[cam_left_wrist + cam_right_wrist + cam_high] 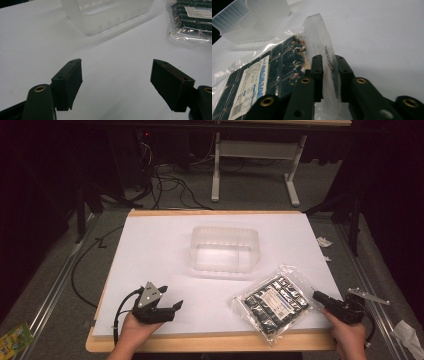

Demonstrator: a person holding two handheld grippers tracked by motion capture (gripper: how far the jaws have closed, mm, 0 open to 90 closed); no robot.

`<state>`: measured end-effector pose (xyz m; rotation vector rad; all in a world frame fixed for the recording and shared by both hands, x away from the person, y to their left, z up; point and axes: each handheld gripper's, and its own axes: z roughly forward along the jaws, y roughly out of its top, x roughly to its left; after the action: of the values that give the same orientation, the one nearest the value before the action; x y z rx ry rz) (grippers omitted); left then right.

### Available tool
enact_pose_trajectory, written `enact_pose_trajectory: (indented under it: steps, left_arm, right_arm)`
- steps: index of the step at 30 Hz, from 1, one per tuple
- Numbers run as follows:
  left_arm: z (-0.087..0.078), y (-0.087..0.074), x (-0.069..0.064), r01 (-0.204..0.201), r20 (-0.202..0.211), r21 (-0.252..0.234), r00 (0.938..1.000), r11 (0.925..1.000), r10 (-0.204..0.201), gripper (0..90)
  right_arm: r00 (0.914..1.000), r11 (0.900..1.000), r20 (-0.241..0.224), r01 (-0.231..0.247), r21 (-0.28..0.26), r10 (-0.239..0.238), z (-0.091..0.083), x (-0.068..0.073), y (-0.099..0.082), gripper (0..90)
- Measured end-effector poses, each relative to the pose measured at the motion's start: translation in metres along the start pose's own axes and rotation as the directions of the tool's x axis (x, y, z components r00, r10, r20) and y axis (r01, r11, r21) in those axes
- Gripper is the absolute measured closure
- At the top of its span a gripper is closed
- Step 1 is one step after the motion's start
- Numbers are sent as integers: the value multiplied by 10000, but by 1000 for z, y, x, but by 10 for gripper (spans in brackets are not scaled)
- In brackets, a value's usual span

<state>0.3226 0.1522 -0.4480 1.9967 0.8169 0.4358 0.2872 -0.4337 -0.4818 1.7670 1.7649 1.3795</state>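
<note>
A clear plastic bag of dark packets with a white label [273, 301] lies at the front right of the white table top [150, 255]. My right gripper [317, 296] is shut on that bag's clear sealed edge [329, 62], which stands pinched upright between the two black jaws. In the left gripper view the bag [192, 17] lies at the upper right. My left gripper [170, 306] rests near the front left of the table, open, with nothing between its jaws [116, 82]. A clear plastic tub [225, 248] stands at the table's middle, seen close ahead in the left gripper view [107, 15].
The white top lies on a wooden board [210, 342] whose front edge runs by the hands. Cables [80, 270] trail off the left side. A white desk frame [255, 165] stands behind. Small scraps [407, 335] lie on the floor at the right.
</note>
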Motion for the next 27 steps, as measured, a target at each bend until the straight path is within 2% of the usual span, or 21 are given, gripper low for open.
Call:
enact_pose_trajectory:
  steps: [2,7,12,19,21,24,25,27]
  left_arm:
    - [0,0,0,6,3,1,10000,10000,-6,260]
    - [0,0,0,12,-4,0,10000,10000,-12,260]
    - [1,0,0,21,15,-8,10000,10000,-21,259]
    - [1,0,0,60,35,-17,10000,10000,-60,259]
    - [1,1,0,82,36,-21,10000,10000,-82,258]
    - [1,1,-1,130,35,-38,9999,9999,-130,258]
    - [1,1,-1,162,49,-44,9999,9999,-162,259]
    - [1,2,0,190,36,-97,9998,9998,-190,260]
  right_arm:
    - [9997,9997,9,248,3,-248,-1,4,0,891]
    - [9964,9967,286,800,-133,-796,-2,16,5,900]
    - [9962,9957,235,851,-372,-843,-6,19,8,900]
    - [9930,9905,204,1174,-717,-1162,-12,27,14,900]
    - [9888,9845,255,1489,-926,-1472,-15,34,17,900]
    - [9867,9805,232,1625,-1109,-1609,-18,40,20,900]
    - [9830,9745,256,1838,-1288,-1820,-21,46,23,900]
    - [9811,9716,264,1935,-1365,-1917,-23,49,24,900]
